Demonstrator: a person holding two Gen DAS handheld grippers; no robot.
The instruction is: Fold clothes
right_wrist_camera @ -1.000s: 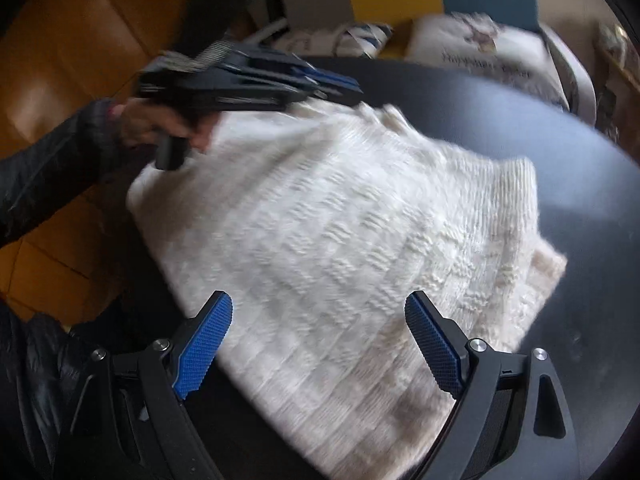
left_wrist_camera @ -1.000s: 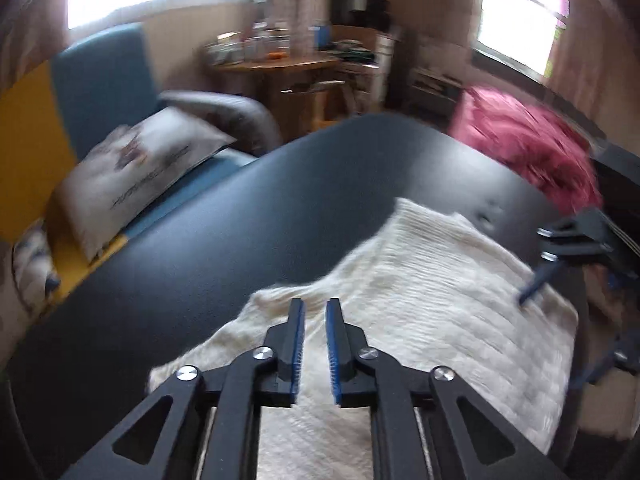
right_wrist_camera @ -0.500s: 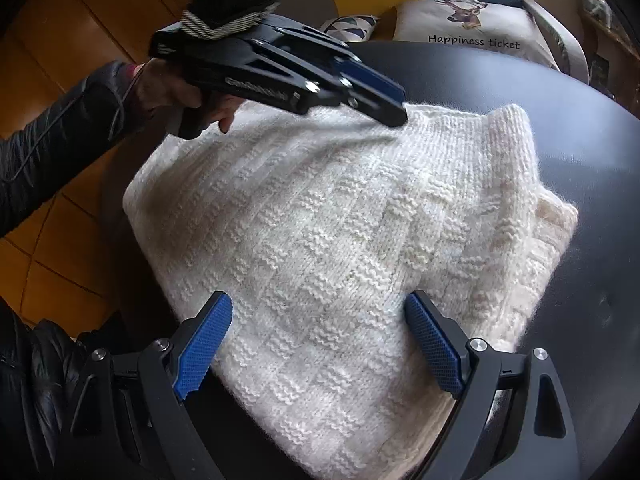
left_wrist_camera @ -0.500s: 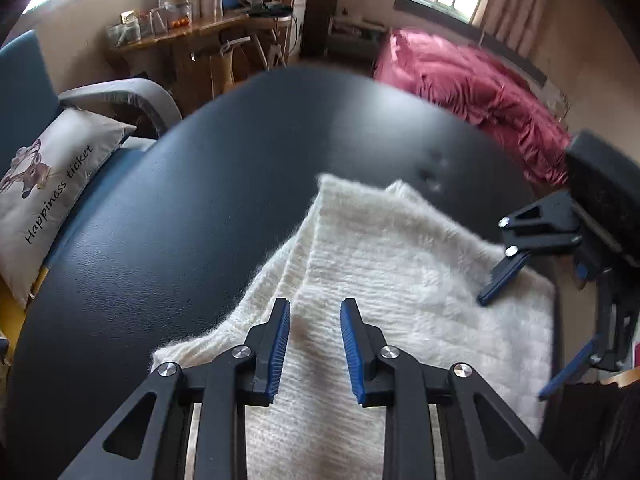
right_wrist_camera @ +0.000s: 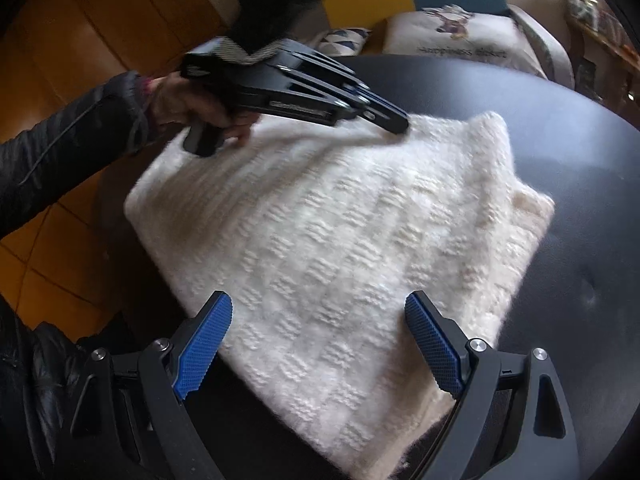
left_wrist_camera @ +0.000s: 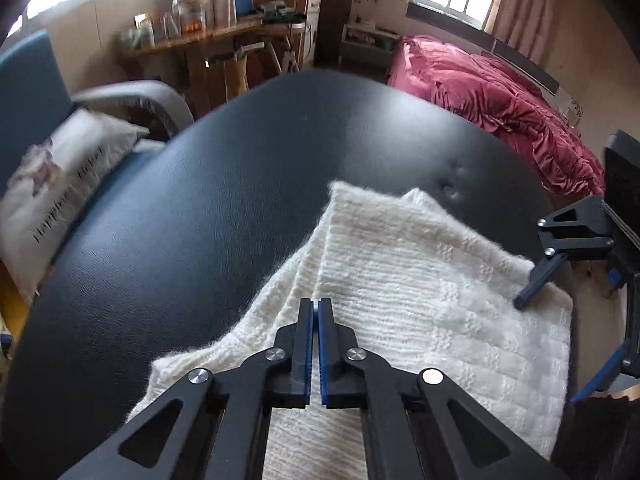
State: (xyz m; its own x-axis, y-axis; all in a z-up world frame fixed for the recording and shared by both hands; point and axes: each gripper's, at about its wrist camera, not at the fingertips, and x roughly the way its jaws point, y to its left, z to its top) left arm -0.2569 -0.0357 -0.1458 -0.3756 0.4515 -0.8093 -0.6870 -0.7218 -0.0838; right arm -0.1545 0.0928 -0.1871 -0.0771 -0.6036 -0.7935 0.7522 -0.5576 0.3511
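Note:
A cream knitted sweater [left_wrist_camera: 420, 280] [right_wrist_camera: 340, 232] lies folded in a rough rectangle on the round black table [left_wrist_camera: 200, 200] [right_wrist_camera: 580, 160]. My left gripper [left_wrist_camera: 316, 306] [right_wrist_camera: 394, 122] is shut, its blue pads together with no cloth seen between them. It hovers low over the sweater's far part, its tip at the cloth. A hand [right_wrist_camera: 180, 100] in a dark sleeve holds it. My right gripper [right_wrist_camera: 320, 320] [left_wrist_camera: 568, 332] stands wide open over the sweater's near edge, one finger on either side of the fold.
A blue armchair with a printed cushion [left_wrist_camera: 52, 184] [right_wrist_camera: 460, 36] stands beyond the table. A pink bedcover [left_wrist_camera: 500, 96] lies at the back right, and a cluttered wooden desk [left_wrist_camera: 208, 36] at the back. Orange floor tiles [right_wrist_camera: 60, 240] show past the table edge.
My left gripper's fingers have come together from a small gap half a second ago. It has shifted a little over the sweater. The right gripper stays open in place.

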